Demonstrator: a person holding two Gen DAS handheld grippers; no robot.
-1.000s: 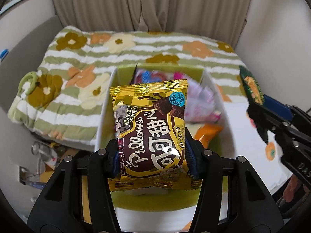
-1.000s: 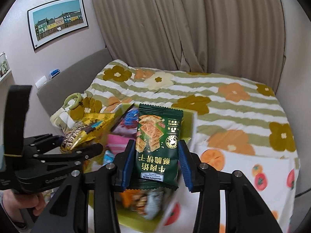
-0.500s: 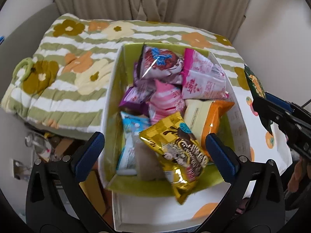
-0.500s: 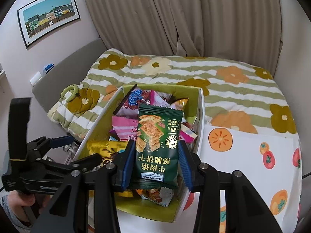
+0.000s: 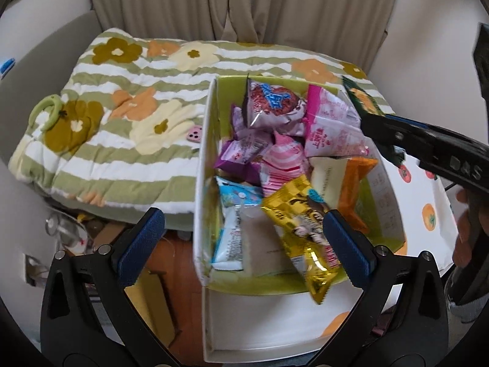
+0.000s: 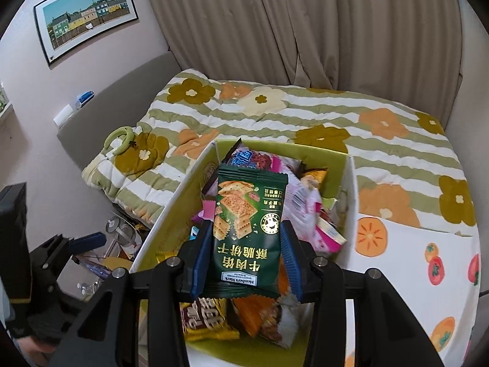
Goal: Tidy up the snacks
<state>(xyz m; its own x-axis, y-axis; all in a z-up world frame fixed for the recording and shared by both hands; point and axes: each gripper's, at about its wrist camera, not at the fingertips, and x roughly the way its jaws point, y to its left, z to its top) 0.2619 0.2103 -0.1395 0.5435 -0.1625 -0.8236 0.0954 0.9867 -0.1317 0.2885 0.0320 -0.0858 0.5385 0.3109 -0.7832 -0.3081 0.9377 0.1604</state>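
Since the right gripper (image 6: pixel 246 241) has its jaws clamped on the dark-green foil cracker packet (image 6: pixel 249 229) above the green-lined white cardboard box (image 5: pixel 206 165), lower w/ care, release flat; left gripper (image 5: pixel 244 244) jaws apart, empty.

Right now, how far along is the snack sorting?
Done: the gold packet lies in the box with other snacks, and the left tool is open and empty. In hand: the right tool grips the green cracker packet above the box. Left: dropping it in.
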